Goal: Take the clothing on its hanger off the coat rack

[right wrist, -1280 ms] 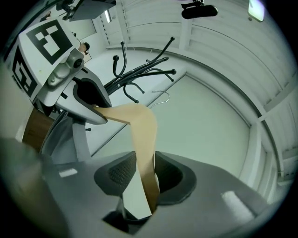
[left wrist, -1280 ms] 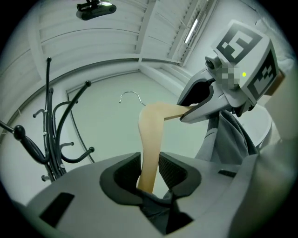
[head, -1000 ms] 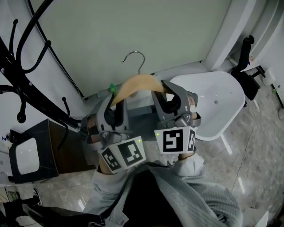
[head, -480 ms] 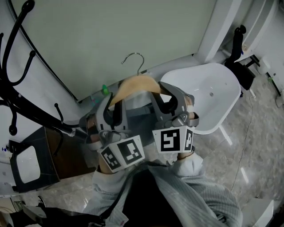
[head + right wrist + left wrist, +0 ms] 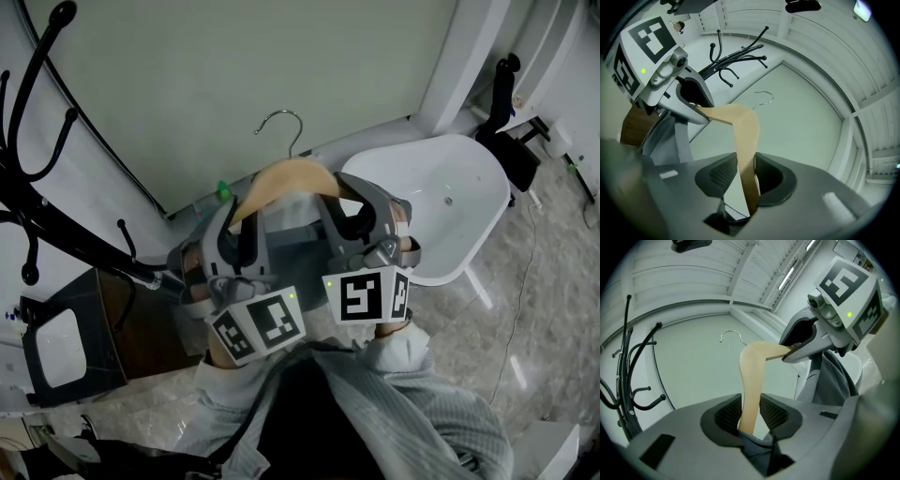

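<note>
You have the hanger (image 5: 286, 178) off the coat rack (image 5: 37, 159) and up in the air, one gripper on each wooden shoulder. Left gripper (image 5: 246, 211): in the left gripper view its fingers (image 5: 729, 411) sit narrow, clamped on the end of the hanger's (image 5: 751, 380) left arm, with a fold of grey clothing (image 5: 832, 380) caught low between them and more of it hanging under the other gripper. Right gripper (image 5: 352, 192): in the right gripper view its fingers (image 5: 723, 173) are likewise narrow and pressed on the hanger's (image 5: 745, 136) right arm, which runs straight up between the pads and bends over toward the left gripper (image 5: 670, 79). Both grippers point level, side by side, marker cubes toward you. The metal hook (image 5: 286, 127) stands upright at the hanger's peak, free in the air in front of the pale green wall and touching nothing. The black rack stands well apart at the head view's left, its curved pegs reaching up past the frame; it shows at the left edge in the left gripper view (image 5: 628, 380) and beyond the left gripper in the right gripper view (image 5: 736, 58). A white chair (image 5: 441, 197) sits to the right below the grippers, a dark box (image 5: 66, 328) lower left near the rack's foot, both on the marbled floor (image 5: 534, 309).
</note>
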Demonstrator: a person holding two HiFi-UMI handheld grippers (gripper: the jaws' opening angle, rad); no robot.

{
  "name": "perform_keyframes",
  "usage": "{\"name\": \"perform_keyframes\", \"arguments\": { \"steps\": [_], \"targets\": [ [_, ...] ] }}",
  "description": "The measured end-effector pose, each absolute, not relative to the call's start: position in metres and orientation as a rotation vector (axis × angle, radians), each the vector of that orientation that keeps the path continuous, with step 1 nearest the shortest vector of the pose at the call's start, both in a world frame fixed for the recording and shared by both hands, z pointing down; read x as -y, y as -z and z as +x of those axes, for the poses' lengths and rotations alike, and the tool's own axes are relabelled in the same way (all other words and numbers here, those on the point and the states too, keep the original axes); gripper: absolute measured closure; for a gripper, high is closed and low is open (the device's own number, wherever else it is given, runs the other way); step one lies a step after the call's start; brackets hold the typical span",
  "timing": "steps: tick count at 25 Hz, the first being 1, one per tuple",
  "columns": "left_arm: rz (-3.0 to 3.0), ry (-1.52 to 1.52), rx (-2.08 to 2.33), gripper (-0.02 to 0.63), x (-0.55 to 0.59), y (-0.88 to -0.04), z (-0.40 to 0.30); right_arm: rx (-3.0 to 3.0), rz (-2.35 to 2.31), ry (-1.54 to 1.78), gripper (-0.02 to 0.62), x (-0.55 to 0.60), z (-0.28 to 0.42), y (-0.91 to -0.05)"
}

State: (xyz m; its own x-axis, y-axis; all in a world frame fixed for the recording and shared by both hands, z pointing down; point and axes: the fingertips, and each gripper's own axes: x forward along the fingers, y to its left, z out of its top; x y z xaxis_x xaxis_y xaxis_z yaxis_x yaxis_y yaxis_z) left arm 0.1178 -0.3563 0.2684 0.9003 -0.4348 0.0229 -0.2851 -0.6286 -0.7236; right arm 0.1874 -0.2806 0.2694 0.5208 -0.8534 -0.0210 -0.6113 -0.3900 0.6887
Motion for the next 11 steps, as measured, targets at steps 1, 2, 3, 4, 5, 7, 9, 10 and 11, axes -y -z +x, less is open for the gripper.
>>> {"name": "perform_keyframes", "arguments": {
  "steps": [1, 2, 3, 4, 5, 7, 9, 10, 11],
  "targets": [
    [-2.291, 0.252, -0.511, 0.486, 0.3573, -0.2689, 0.1172, 1.186, 2.133, 0.501, 0.477, 0.2816, 0.1868, -0.2694],
    [-2.293, 0.254, -0.510, 0.486, 0.3583, -0.2694, 0.1166, 1.185, 2.131, 0.502, 0.477, 0.2824, 0.1861, -0.2695],
    [-2.295, 0.255, -0.510, 0.486, 0.3590, -0.2697, 0.1161, 1.185, 2.130, 0.503, 0.477, 0.2831, 0.1855, -0.2696],
    [-2.296, 0.255, -0.511, 0.486, 0.3594, -0.2698, 0.1156, 1.185, 2.130, 0.503, 0.477, 0.2835, 0.1851, -0.2695],
    [-2.296, 0.255, -0.512, 0.486, 0.3595, -0.2695, 0.1152, 1.185, 2.130, 0.504, 0.477, 0.2837, 0.1848, -0.2691],
    [-2.297, 0.253, -0.515, 0.486, 0.3594, -0.2684, 0.1149, 1.185, 2.130, 0.508, 0.477, 0.2836, 0.1847, -0.2677],
    [-2.298, 0.251, -0.518, 0.486, 0.3594, -0.2673, 0.1147, 1.183, 2.129, 0.514, 0.477, 0.2836, 0.1845, -0.2662],
    [-2.298, 0.251, -0.519, 0.486, 0.3594, -0.2669, 0.1147, 1.183, 2.128, 0.517, 0.477, 0.2836, 0.1844, -0.2656],
    [-2.298, 0.250, -0.520, 0.486, 0.3594, -0.2664, 0.1146, 1.182, 2.127, 0.519, 0.477, 0.2836, 0.1843, -0.2650]
  ]
}}
